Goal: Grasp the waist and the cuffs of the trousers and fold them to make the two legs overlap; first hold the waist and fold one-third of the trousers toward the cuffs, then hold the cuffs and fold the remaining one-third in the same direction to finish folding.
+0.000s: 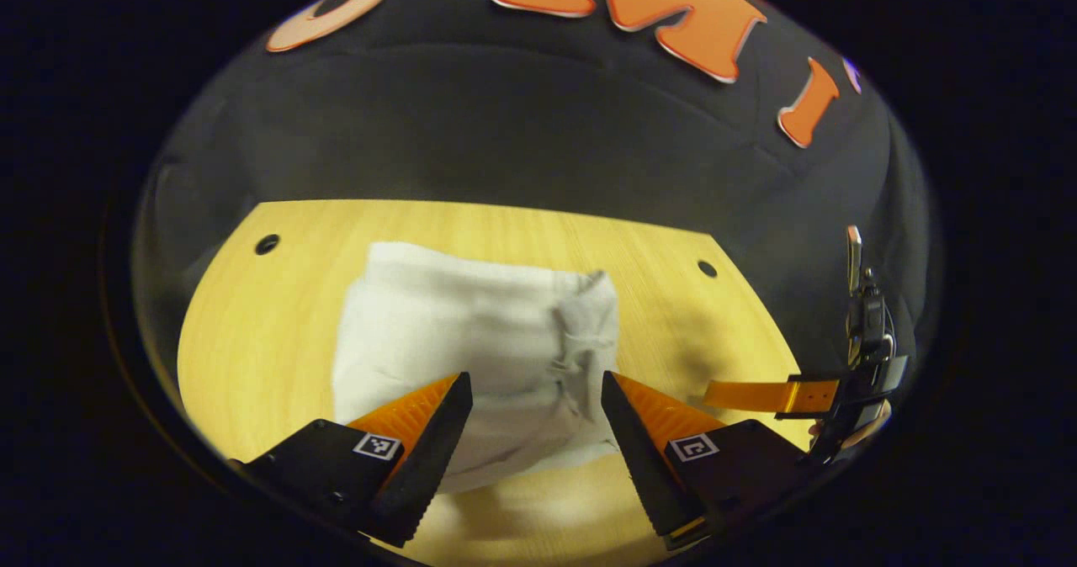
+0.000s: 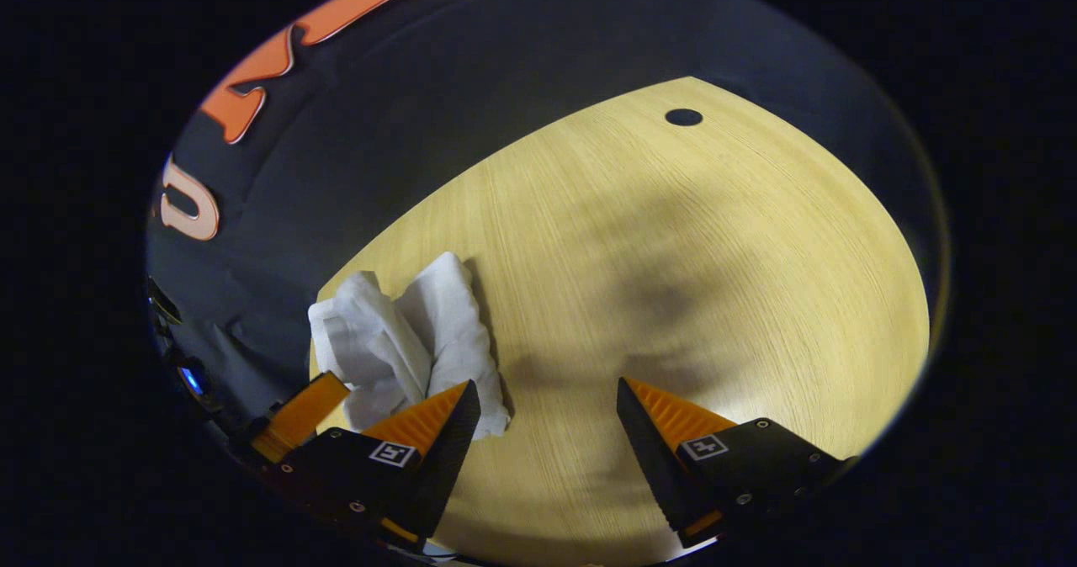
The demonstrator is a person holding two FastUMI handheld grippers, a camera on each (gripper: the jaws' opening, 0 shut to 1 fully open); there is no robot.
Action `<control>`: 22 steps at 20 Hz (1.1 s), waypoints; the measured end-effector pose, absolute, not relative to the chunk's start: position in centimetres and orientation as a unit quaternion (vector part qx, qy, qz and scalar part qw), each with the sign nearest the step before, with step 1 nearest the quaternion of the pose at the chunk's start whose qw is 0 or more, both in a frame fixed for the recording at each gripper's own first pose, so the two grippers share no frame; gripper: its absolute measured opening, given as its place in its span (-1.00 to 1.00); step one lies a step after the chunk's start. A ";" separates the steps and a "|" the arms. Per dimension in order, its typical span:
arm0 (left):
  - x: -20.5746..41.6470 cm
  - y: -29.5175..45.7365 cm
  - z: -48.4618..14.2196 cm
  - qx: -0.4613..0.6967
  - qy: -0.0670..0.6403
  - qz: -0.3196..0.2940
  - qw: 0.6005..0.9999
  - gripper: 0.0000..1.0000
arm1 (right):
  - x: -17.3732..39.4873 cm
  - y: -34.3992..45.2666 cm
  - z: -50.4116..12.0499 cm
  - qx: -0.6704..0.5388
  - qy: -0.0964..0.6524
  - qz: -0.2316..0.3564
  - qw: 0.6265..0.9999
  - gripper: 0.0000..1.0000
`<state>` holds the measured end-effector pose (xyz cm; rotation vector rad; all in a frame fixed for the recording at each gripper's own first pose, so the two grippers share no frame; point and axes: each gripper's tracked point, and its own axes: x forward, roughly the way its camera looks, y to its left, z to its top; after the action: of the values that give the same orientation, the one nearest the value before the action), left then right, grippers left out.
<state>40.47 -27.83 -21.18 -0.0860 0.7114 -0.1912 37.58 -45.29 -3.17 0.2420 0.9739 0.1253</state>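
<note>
in the left gripper view my left tool (image 1: 536, 386) hangs wide apart above the folded white trousers (image 1: 454, 340) lying on the wooden worktop (image 1: 252, 331); my right tool (image 1: 757, 395) shows at the far right. in the right gripper view my right tool (image 2: 547, 394) gapes over bare worktop (image 2: 673, 256), trousers (image 2: 404, 340) beside its left finger.

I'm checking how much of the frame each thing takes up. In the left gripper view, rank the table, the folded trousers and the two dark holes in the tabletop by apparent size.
1. Table, largest.
2. Folded trousers, covering its middle.
3. The two holes, smallest; they look about alike, so I would not rank one over the other.
</note>
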 end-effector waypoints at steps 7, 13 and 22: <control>41.2 -23.4 -22.0 -0.043 0.241 0.001 0.970 0.93 | 39.8 -41.6 2.9 0.023 0.372 0.090 0.923 0.97; 42.6 -22.4 -23.1 -0.026 0.154 0.046 0.987 0.99 | 40.2 -37.9 8.9 -0.021 0.269 0.111 0.956 0.97; 42.5 -22.3 -21.1 -0.009 0.075 0.050 0.996 0.97 | 36.0 -35.6 15.8 -0.044 0.145 0.094 0.984 0.96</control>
<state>42.49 -22.26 -21.15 -0.0189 0.1510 0.1005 36.04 -35.60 15.76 -0.0885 0.2906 0.1886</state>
